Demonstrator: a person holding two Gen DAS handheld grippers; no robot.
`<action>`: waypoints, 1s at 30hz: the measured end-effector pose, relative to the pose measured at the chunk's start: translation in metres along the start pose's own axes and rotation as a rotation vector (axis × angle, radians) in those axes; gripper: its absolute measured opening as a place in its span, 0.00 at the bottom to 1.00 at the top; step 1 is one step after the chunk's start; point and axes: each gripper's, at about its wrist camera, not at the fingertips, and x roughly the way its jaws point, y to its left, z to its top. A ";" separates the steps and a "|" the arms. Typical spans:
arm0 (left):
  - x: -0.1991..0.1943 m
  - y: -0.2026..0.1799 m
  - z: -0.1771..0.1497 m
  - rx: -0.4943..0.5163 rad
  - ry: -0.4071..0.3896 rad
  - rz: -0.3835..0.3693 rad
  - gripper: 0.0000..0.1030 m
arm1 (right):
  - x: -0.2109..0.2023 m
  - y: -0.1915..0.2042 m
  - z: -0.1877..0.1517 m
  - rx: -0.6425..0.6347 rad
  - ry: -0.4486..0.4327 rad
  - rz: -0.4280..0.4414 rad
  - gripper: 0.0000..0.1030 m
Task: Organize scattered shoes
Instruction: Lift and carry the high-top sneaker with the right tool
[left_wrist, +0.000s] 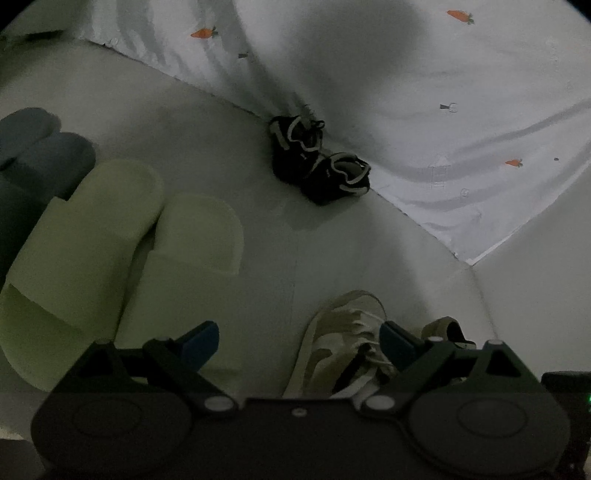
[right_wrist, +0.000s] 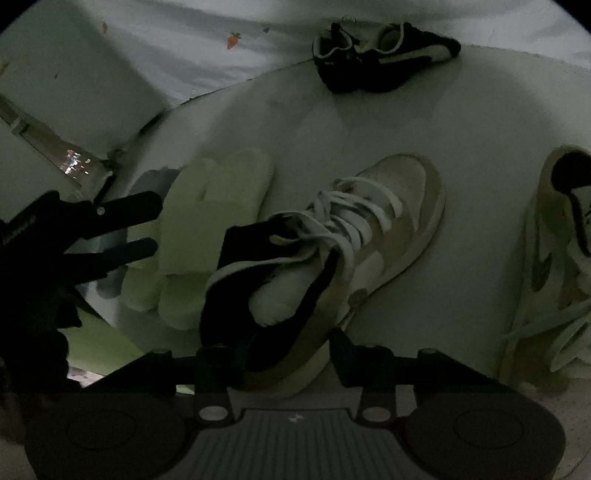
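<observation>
Pale floor (right_wrist: 480, 122); right gripper (right_wrist: 291, 354) astride beige sneaker (right_wrist: 369, 236) heel, left gripper (left_wrist: 299, 339) wide, empty.

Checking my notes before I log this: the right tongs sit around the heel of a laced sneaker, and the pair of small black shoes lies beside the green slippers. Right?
Not quite. In the left wrist view the small black shoes lie apart from the green slippers, by the carrot-print sheet. The right tongs do sit around the sneaker heel.
</observation>
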 end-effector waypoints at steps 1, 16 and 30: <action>0.000 0.000 0.002 0.000 -0.006 -0.003 0.92 | -0.001 0.001 0.001 -0.005 -0.003 -0.013 0.39; 0.017 -0.009 0.037 -0.020 -0.104 -0.030 0.92 | -0.005 -0.048 0.082 -0.039 -0.061 -0.312 0.17; 0.102 -0.011 0.097 -0.073 -0.122 -0.021 0.92 | 0.035 -0.115 0.196 -0.093 -0.076 -0.404 0.20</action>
